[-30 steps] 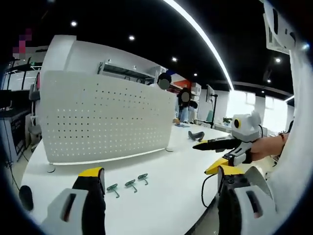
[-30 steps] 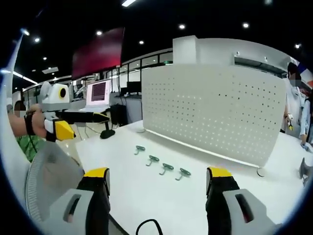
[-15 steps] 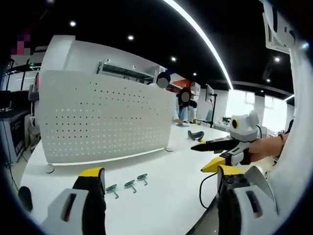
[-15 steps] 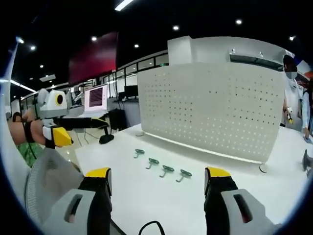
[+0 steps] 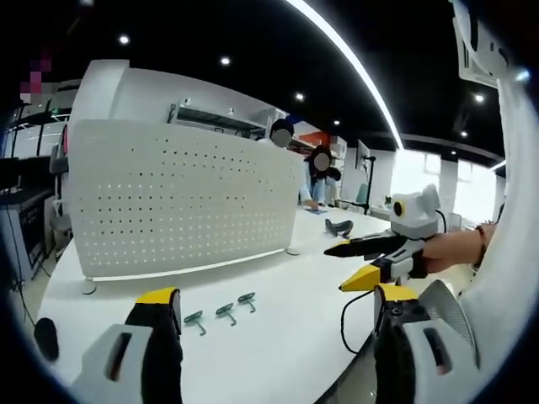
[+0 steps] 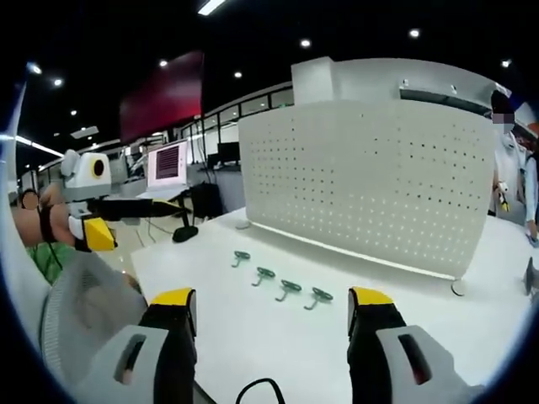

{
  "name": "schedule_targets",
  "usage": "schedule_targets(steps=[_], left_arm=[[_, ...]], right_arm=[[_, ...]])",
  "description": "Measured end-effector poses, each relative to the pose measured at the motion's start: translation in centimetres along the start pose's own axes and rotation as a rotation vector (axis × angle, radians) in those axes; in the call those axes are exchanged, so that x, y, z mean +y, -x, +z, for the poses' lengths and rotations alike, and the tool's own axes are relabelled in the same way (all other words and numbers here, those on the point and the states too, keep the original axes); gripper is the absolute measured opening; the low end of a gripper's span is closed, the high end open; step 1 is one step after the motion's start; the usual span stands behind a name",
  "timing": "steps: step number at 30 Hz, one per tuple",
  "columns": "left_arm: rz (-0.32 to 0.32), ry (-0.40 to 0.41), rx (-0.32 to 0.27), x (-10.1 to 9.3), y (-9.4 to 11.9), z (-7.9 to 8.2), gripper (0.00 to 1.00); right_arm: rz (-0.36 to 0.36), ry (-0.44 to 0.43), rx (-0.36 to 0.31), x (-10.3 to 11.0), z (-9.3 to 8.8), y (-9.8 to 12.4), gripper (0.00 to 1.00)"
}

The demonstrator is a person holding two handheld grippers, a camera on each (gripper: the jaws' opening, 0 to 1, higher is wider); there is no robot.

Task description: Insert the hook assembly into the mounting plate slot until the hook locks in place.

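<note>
- The table [image 6: 253,328] is white and wide, and its near edge runs just in front of both tongs.
- A white board [image 6: 370,185] full of small holes stands up on the table, toward the back. In the left gripper view the board [image 5: 177,198] stands on small round feet, with a thin gap under its bottom edge.
- Four small green hooks [image 6: 278,282] lie in a row on the table, in front of the board and apart from it. None is in the board.
- In the left gripper view three hooks [image 5: 221,313] show, just past the left jaw.
- The left gripper [image 5: 274,337] has its two yellow-tipped jaws spread wide. They hold nothing.
- The right gripper [image 6: 271,320] is spread wide too, and holds nothing.
- Both hang near the table's front edge, well back from the hooks, with bare white table in between.
- In the left gripper view the right gripper [image 5: 370,252] comes in from the right, held by a hand [image 5: 455,248], out past the table's side edge.
- In the right gripper view the left gripper [image 6: 109,215] comes in from the left, off the table's side.
- A black cable [image 5: 347,316] curls over the table edge.
- People [image 5: 318,177] stand far behind the board.
</note>
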State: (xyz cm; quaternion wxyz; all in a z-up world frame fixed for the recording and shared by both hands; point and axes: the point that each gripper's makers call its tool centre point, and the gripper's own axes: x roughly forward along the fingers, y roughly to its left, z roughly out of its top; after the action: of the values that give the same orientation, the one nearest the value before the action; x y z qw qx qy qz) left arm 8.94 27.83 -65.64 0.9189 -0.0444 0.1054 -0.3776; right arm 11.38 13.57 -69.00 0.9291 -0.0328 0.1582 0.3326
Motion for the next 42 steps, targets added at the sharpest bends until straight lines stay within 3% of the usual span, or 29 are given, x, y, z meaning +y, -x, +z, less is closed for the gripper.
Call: schedule_targets(steps=[15, 29, 42], left_arm=[[0.006, -0.009, 0.028, -0.2, -0.1, -0.4, 0.96], [0.018, 0.0, 0.029, -1.0, 0.1, -0.7, 0.96], [0.015, 0.004, 0.04, -0.9, -0.3, -1.1, 0.96]], right_arm=[[0.051, 0.043, 0.093, -0.3, -1.7, -1.0, 0.54], [0.081, 0.073, 0.144, -0.5, -3.2, -3.1, 0.47], [0.102, 0.109, 0.177, -2.0, -3.8, -5.9, 0.42]])
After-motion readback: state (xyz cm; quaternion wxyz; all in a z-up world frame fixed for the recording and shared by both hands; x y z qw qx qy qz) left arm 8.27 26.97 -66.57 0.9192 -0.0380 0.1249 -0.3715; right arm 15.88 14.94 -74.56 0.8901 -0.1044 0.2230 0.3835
